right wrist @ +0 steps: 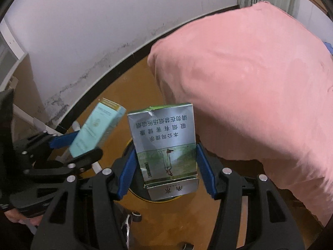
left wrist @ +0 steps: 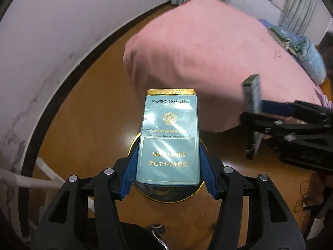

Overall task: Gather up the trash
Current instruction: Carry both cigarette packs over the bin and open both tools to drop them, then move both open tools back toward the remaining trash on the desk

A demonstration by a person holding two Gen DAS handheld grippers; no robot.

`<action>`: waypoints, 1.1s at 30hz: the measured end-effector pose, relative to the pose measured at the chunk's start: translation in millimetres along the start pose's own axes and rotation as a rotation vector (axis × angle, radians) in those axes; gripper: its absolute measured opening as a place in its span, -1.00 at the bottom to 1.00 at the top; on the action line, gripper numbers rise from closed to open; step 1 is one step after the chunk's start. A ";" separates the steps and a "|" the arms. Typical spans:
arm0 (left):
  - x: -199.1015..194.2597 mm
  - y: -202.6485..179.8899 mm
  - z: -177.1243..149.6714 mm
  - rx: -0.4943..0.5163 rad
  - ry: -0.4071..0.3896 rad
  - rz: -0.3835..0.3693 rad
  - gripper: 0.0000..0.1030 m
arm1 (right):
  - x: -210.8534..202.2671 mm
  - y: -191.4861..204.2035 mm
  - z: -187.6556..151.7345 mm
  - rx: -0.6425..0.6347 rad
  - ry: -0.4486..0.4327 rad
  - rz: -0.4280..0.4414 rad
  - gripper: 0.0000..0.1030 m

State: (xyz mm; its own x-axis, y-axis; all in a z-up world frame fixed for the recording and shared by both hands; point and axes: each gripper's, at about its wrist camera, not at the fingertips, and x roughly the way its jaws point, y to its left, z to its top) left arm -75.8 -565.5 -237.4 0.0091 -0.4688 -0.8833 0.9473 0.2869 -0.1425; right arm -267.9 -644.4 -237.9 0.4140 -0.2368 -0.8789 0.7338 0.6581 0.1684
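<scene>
A light blue Nanjing cigarette pack (left wrist: 169,139) is pinched between the blue pads of the left gripper (left wrist: 168,166), its printed face turned to the camera and its gold-edged top pointing away. Directly beneath that pack, a round dark bin with a gold rim (left wrist: 133,145) is seen on the wooden floor (left wrist: 93,108); only parts of its rim show past the pack. A silver and green cigarette pack (right wrist: 166,145), creased and torn at its top edge, is clamped between the pads of the right gripper (right wrist: 166,166), and the same gold-rimmed bin (right wrist: 135,193) lies below it. In the left wrist view, the right gripper (left wrist: 260,106) is seen to the right of the bin and above it, with the silver and green pack (left wrist: 251,95) edge-on in its jaws. In the right wrist view, the left gripper (right wrist: 83,143) is seen left of the bin with the blue pack (right wrist: 97,129) tilted. A bed covered by a pink sheet (left wrist: 197,52) stands beyond the bin, its corner hanging near it. A white wall with a dark skirting board (left wrist: 62,79) curves round to the left of the bin.
</scene>
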 end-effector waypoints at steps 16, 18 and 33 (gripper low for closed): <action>28.0 6.2 -10.0 -0.018 0.059 -0.004 0.24 | 10.6 -1.1 0.5 0.017 0.038 0.008 0.08; 26.0 5.7 -9.7 -0.015 0.055 -0.001 0.24 | 12.3 -0.6 0.2 0.017 0.042 0.009 0.08; 2.8 9.9 -13.3 0.009 0.018 0.015 0.27 | 18.9 7.2 2.0 0.005 0.053 0.029 0.11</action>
State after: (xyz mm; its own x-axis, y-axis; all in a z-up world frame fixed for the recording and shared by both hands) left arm -70.7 -552.9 -247.2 0.0175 -0.4493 -0.8932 0.9499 0.2864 -0.1255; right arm -253.7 -645.6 -252.5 0.4060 -0.1794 -0.8961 0.7245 0.6608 0.1959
